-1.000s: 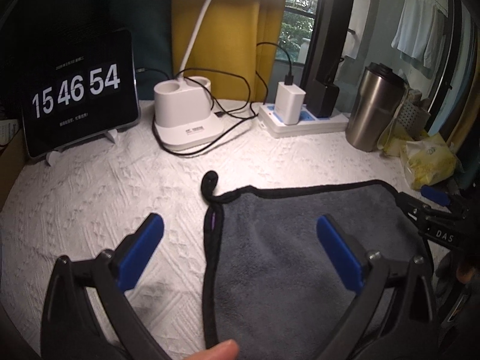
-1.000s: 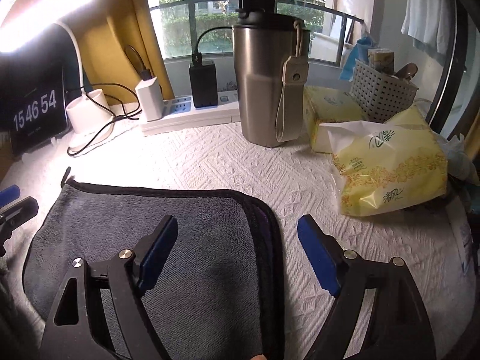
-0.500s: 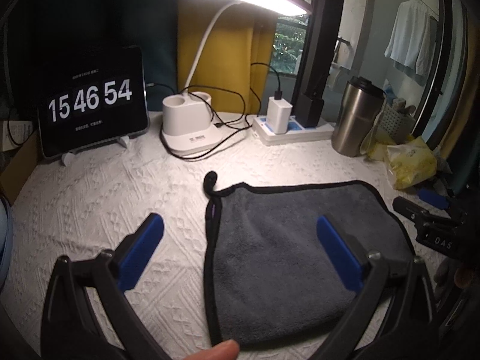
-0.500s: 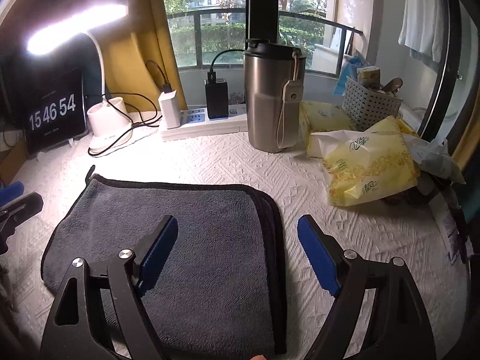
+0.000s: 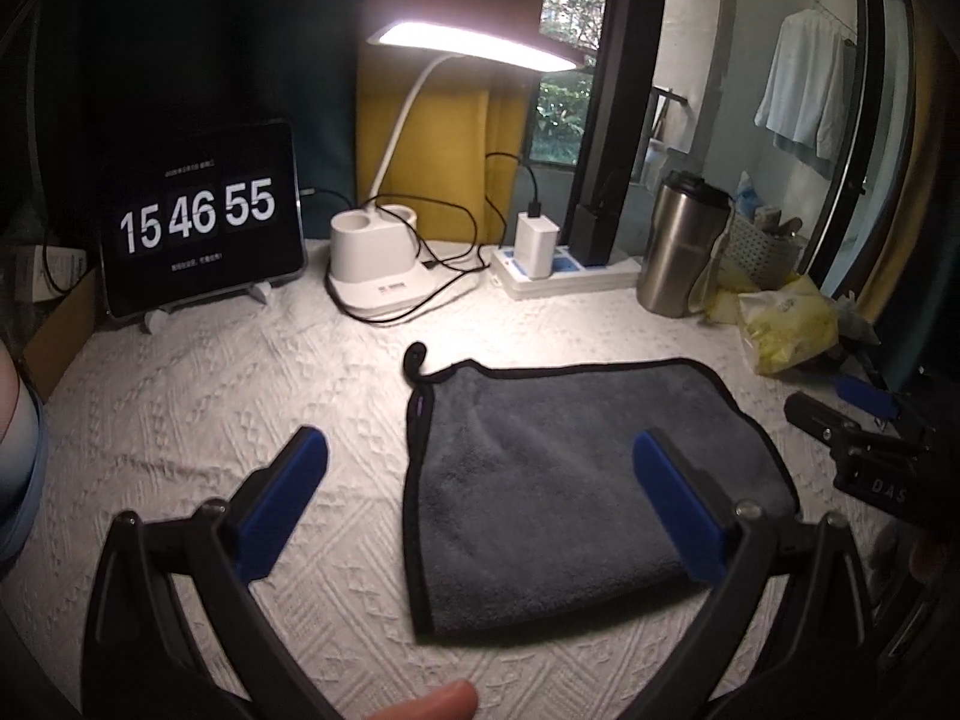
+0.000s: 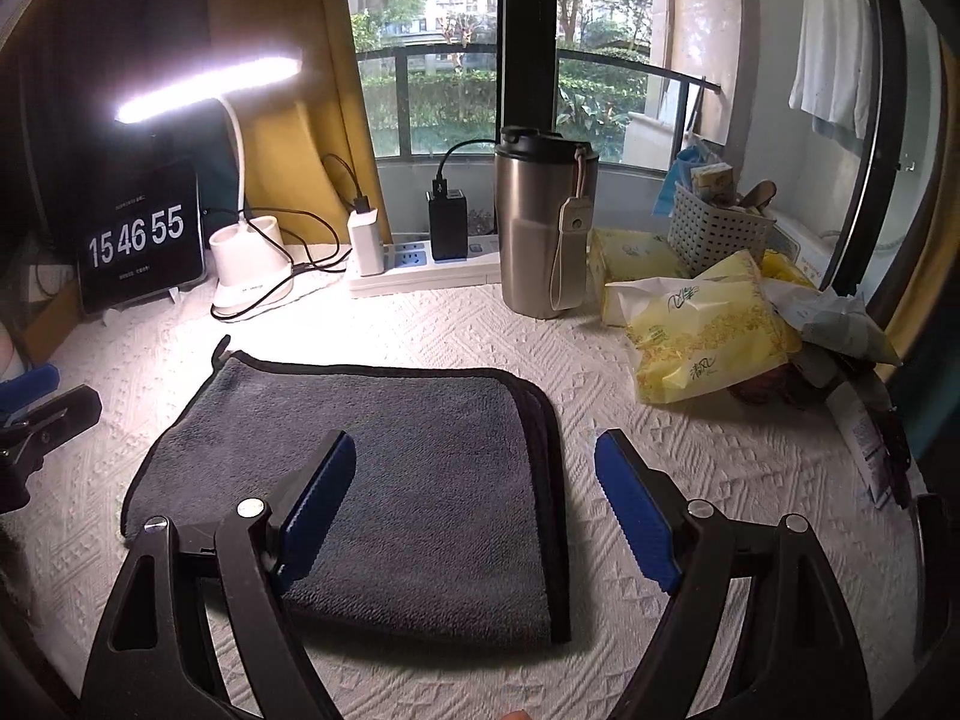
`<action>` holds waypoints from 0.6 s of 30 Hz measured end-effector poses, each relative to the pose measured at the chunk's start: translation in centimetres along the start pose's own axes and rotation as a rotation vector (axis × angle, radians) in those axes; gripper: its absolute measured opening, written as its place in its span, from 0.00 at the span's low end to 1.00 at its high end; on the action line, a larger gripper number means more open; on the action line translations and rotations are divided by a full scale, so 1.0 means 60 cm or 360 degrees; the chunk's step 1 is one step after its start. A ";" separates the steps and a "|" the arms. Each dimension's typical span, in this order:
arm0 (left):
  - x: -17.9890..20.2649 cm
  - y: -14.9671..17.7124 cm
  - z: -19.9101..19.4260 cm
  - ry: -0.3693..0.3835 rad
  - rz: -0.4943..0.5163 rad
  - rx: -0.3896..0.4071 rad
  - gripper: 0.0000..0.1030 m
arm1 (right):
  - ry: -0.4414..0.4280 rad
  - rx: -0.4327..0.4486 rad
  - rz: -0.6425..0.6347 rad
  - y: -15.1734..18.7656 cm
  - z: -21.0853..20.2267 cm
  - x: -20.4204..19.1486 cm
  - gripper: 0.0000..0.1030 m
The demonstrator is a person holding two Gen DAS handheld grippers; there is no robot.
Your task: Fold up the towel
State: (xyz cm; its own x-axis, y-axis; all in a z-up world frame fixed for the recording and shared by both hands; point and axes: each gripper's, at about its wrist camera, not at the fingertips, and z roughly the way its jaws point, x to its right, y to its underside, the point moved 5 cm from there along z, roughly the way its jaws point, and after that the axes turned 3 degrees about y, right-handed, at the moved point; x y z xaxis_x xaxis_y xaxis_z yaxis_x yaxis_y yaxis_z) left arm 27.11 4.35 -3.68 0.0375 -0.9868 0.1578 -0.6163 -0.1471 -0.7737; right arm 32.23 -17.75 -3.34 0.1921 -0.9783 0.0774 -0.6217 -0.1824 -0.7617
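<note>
A grey towel with black trim lies folded flat on the white textured cloth; it also shows in the right wrist view, with stacked layer edges along its right side. My left gripper is open and empty, raised above the towel's left edge. My right gripper is open and empty, raised above the towel's right edge. The right gripper shows at the right of the left wrist view. The left gripper shows at the left edge of the right wrist view.
At the back stand a tablet clock, a lit desk lamp, a power strip with chargers and cables, and a steel tumbler. Yellow tissue packs and a white basket crowd the right side.
Both grippers have risen and pulled back from the towel, staying open. The towel has not moved.
</note>
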 end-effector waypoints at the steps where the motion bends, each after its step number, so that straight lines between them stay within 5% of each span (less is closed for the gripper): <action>1: 0.002 0.002 -0.006 0.0003 0.0001 0.0005 1.00 | 0.0000 0.0007 0.0002 0.002 -0.006 0.000 0.82; 18: 0.049 0.014 -0.122 0.0031 0.0100 0.0178 1.00 | 0.0023 0.0146 0.0002 0.027 -0.119 0.004 0.82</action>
State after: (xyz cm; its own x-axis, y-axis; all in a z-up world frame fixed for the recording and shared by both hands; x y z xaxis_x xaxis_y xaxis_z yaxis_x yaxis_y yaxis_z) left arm 20.96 1.81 0.60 -0.0145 -0.9929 0.1181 -0.5254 -0.0929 -0.8458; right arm 25.87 -18.98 0.05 0.1801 -0.9800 0.0849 -0.5497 -0.1719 -0.8175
